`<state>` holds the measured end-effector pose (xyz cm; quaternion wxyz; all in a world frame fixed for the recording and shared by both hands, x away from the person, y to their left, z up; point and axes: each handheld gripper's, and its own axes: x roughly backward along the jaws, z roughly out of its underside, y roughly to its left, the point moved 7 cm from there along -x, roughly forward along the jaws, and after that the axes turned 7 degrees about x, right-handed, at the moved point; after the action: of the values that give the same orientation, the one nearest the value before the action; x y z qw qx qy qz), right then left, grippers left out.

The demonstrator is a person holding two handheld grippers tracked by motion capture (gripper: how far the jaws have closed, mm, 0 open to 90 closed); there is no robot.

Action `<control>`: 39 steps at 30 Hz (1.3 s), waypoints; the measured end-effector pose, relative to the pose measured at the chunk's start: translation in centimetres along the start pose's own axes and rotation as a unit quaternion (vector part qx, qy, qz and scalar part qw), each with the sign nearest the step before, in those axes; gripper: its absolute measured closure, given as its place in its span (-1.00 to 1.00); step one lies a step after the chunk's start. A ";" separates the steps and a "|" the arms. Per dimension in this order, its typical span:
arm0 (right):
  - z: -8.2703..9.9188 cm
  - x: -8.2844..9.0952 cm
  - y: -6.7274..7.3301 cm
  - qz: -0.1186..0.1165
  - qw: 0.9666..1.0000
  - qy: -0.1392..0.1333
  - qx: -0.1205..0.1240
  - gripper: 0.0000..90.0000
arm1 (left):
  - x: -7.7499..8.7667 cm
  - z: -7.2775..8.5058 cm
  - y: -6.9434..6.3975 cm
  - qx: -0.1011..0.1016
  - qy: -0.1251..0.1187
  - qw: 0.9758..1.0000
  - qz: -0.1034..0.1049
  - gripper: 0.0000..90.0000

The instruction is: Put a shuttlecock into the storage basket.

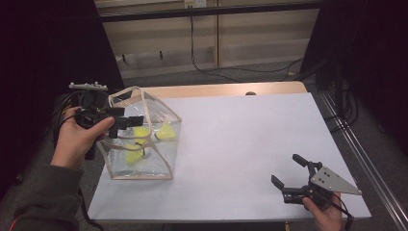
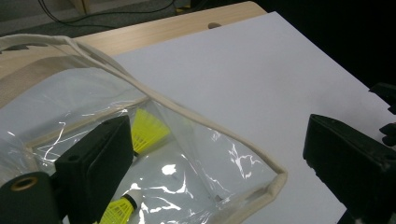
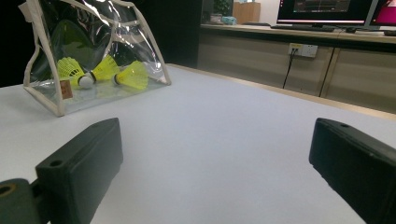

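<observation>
Shuttlecocks (image 1: 137, 139), three yellow, lie inside clear bag (image 1: 159, 163). Left gripper (image 1: 126, 121) over its mouth, jaws wide, empty. Right gripper (image 1: 287, 174) gapes idle; loading looks done.

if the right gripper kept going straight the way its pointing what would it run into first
Probably nothing nearby: the right gripper, jaws open, points low across the bare white table. The clear bag of yellow shuttlecocks sits left of that line, though depth is uncertain.

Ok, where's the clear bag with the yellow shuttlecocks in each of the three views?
High view: clear bag at the table's left, beside the left gripper.
Left gripper view: lower left, rim crossing the middle.
Right gripper view: upper left.
Shared landmark: yellow shuttlecocks inside it.
</observation>
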<state>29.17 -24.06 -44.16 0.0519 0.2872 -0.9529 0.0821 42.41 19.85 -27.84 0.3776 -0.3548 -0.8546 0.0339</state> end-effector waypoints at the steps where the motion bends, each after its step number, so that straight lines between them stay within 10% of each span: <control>1: 0.0 0.0 0.0 0.000 1.000 -0.001 0.000 -0.94 | 0.0 0.2 0.0 -0.003 0.000 1.000 0.003 -0.82; 39: -0.1 0.0 0.1 0.000 1.000 0.000 -0.002 -0.94 | -0.4 3.2 -0.7 -0.017 -0.058 0.996 0.065 -0.87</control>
<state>29.10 -24.01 -44.11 0.0521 0.2869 -0.9532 0.0798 40.06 19.78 -30.11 0.3180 -0.4136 -0.8507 0.0644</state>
